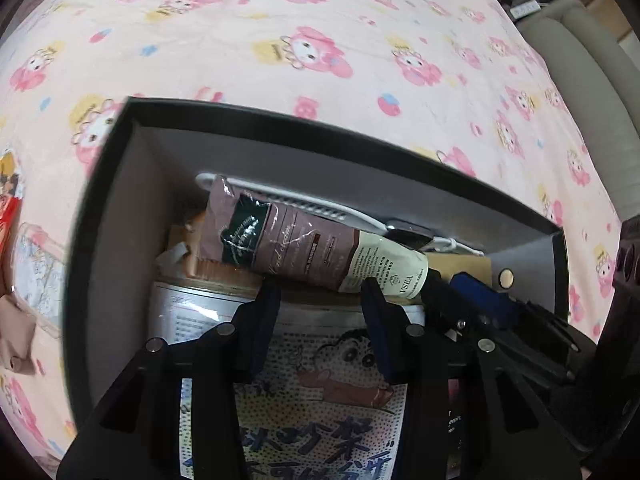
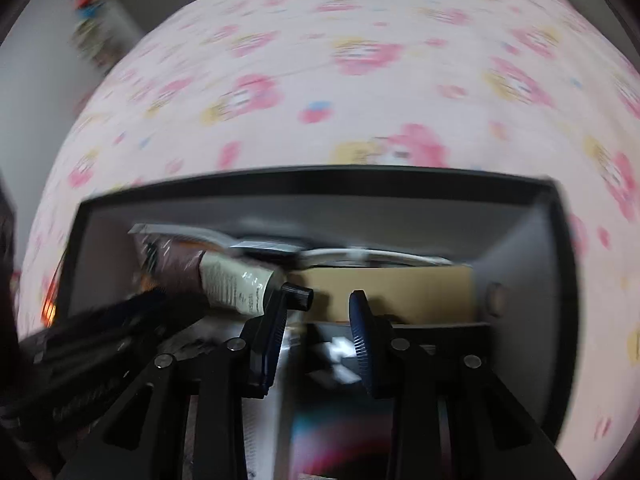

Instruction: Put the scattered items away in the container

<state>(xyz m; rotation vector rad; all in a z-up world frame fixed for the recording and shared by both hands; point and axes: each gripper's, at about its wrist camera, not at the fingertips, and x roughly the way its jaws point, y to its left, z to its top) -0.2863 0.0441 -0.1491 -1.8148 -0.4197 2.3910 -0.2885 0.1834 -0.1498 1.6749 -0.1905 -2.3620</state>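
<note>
Both grippers hang steeply over a black box (image 1: 132, 200) with grey inner walls that sits on a pink cartoon-print blanket (image 1: 320, 40).

The left gripper (image 1: 320, 292) has its jaws partly open with nothing pinched between them. Its 2 fingertips frame a flat packet printed with a cartoon boy (image 1: 320, 380), which lies in the near part of the box below them. Just beyond the tips, a mauve hand-cream tube (image 1: 304, 240) lies slanted across the other contents, its black cap pointing right. Behind it a white comb (image 1: 304, 206) rests along the far wall, and a tan cardboard piece (image 1: 472, 264) shows at the right.

The right gripper (image 2: 318, 304) also stands partly open and holds nothing. In its blurred view the tube's black cap (image 2: 298, 296) sits just beside the left fingertip; whether they touch cannot be told. The tan cardboard piece (image 2: 392, 292) lies beyond the gap.

Still outside the box, on the blanket to its left, lie a clear patterned packet (image 1: 40, 272), a red-and-yellow wrapper (image 1: 10, 196) and a beige crumpled thing (image 1: 16, 340).
</note>
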